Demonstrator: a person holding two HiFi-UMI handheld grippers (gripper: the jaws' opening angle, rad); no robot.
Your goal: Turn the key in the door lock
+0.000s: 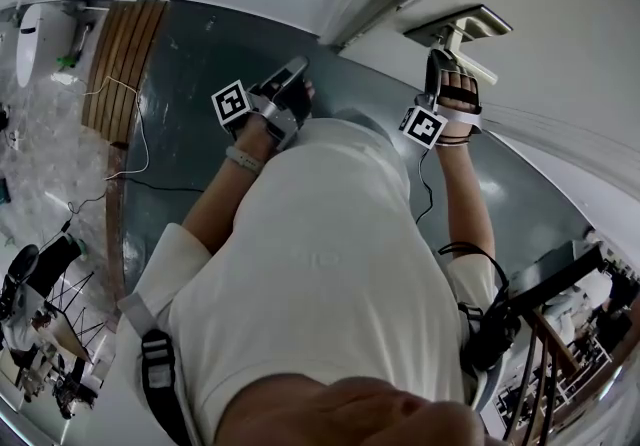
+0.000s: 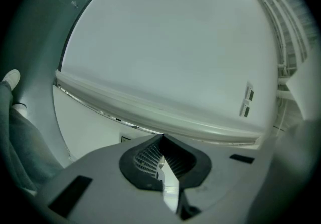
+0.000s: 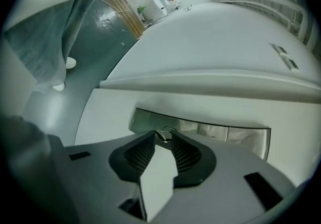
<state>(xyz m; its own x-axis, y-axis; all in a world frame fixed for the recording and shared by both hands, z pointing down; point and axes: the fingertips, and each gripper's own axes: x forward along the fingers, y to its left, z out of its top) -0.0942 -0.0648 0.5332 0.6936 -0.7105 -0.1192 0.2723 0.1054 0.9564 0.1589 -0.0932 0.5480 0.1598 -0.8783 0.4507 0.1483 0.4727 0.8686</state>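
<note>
My right gripper (image 3: 162,137) is up against the metal lock plate (image 3: 225,132) of the white door (image 3: 210,47). Its jaws are shut on a small silver key (image 3: 161,134) at their tips. In the head view the right gripper (image 1: 447,62) reaches up just below the plate and door handle (image 1: 470,29). My left gripper (image 2: 161,141) faces the plain door panel (image 2: 165,52) with its jaws shut and nothing between them. In the head view the left gripper (image 1: 292,82) hangs left of the lock, apart from it.
A person's white-shirted back (image 1: 320,264) fills the middle of the head view. The floor (image 1: 190,134) is dark grey-green, with wooden slats (image 1: 120,64) and a loose cable (image 1: 135,149) at the left. A stair railing (image 1: 560,354) stands at the lower right.
</note>
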